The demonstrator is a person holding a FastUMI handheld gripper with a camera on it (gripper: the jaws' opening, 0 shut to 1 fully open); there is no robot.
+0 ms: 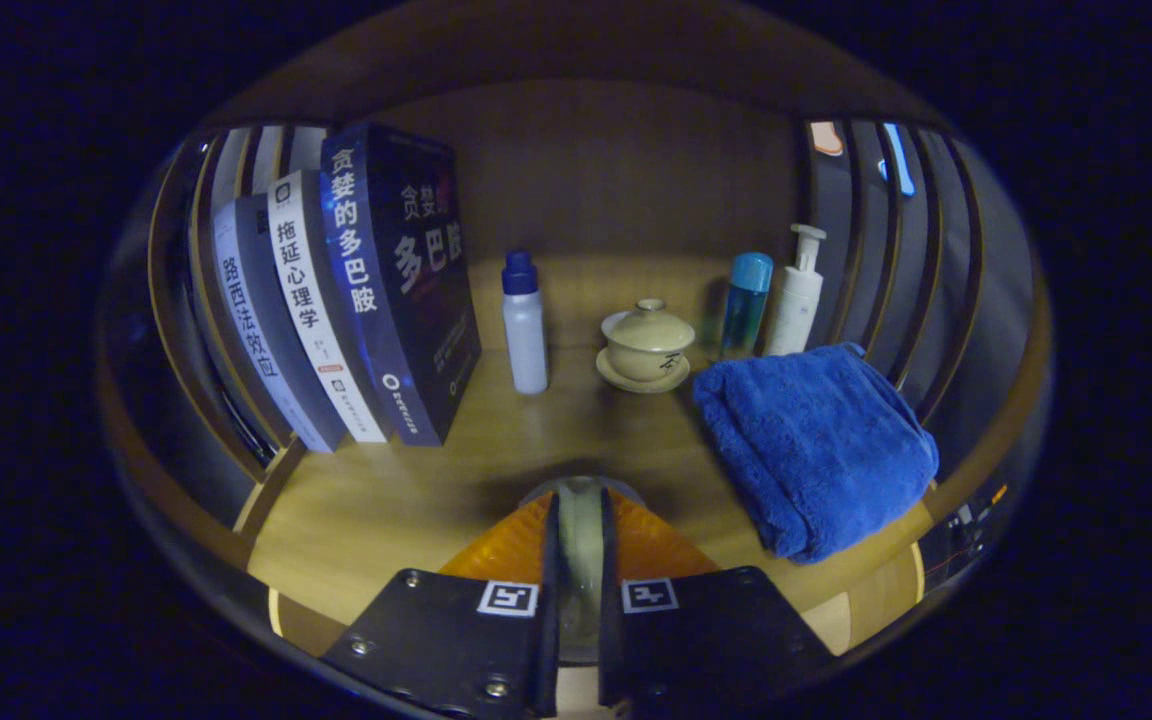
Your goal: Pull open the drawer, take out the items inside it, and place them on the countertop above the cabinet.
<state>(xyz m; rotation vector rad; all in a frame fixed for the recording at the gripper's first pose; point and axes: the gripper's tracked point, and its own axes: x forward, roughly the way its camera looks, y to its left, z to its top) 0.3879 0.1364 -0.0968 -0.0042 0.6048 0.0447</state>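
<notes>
Wooden countertop (416, 500) at frame centre. Gripper (581, 545) at bottom centre, fingers closed on pale object (581, 530), possibly glass rim; identity unclear. Blue towel (816, 450) at right. Lidded teacup (648, 340) on saucer, centre. White bottle (524, 325) left of it. Three books (356, 300) upright at left. Two bottles (771, 300) at back right.

- A thin, pale, rounded thing (581, 540), seen edge-on, stands upright between the two fingers of the tongs (578, 535), which close on it from both sides; what it is cannot be told.
- The wooden tabletop (386, 500) lies beneath and ahead of it.
</notes>
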